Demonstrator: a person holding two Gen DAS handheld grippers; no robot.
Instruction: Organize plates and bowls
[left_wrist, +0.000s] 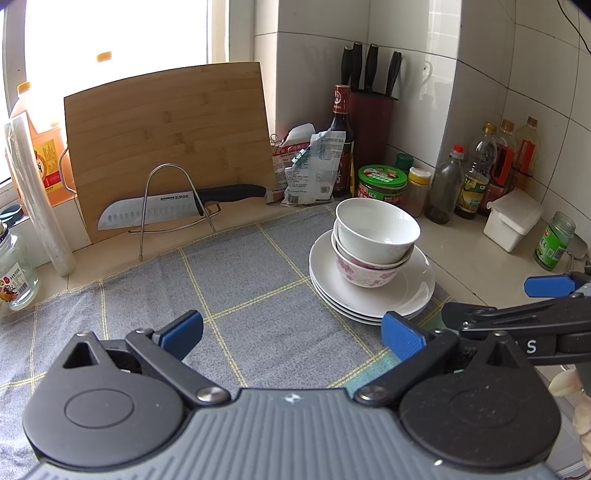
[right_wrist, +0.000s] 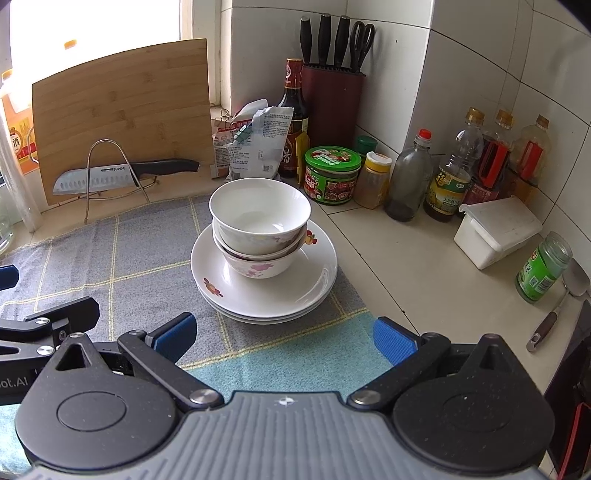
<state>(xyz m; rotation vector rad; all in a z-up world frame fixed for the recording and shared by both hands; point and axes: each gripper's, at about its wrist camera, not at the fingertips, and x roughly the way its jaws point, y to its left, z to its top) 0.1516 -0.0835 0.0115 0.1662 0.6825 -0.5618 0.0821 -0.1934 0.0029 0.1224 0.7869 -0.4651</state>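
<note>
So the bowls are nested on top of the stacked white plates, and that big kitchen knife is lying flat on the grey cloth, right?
Not quite. The steel-bladed, black-handled kitchen knife is not on the grey checked cloth; it rests in a wire rack against the upright bamboo cutting board, behind the cloth, as the right wrist view shows. The nested white bowls do sit on the stacked white plates.

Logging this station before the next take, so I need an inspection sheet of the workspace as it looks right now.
Surface: grey checked cloth over a pale counter.
Job's things: bowls nested on stacked plates, at the cloth's right edge.
Clutter: knife on a wire rack against a cutting board; knife block; bottles and jars along the wall; white box.
Grippers: left gripper and right gripper open, empty, short of the stack.
Cables: dark wire on the wall tiles.
Surroundings: tiled corner, bright window.
</note>
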